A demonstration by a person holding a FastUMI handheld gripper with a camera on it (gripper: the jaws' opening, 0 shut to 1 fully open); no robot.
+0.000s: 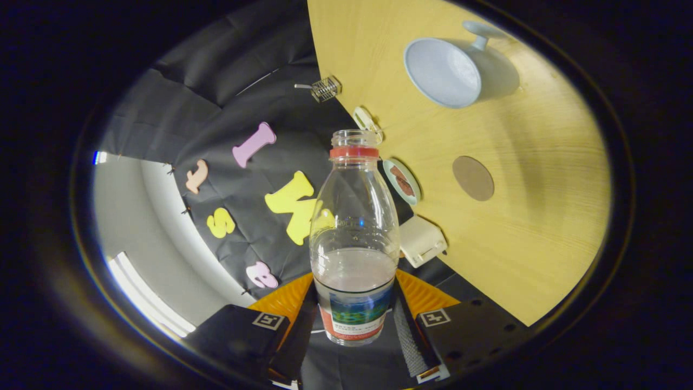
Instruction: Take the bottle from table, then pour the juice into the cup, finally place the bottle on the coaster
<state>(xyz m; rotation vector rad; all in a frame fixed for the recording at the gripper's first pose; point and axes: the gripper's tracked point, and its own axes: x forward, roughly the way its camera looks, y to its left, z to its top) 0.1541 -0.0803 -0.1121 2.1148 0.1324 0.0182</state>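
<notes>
bottle: clear plastic juice bottle (354, 238), cap off, red ring round the neck, only a low band of pale juice left in the bottom – it sits between the fingers, lifted clear of the table.
gripper (354, 319): jaws closed on the bottle down at the label, one finger each side, so the neck and mouth stay free for pouring.
tilt: the whole view is rolled, table (541, 260) running up the right side – looks to me like the bottle is being leaned, either into or out of the pour. Can't say which.
cup: pale blue cup (443, 72) with its handle at the far side, well apart from the bottle mouth, inside looks bare as far as I can tell.
coaster: round brown coaster (473, 177), nearer than the cup, nothing on it – that's where the bottle ends up.
other stuff: small dish (403, 181) and a cream box (423, 241) near the table edge, a little wire basket (325, 89) further off.
next: probably swing the mouth over toward the cup.
</notes>
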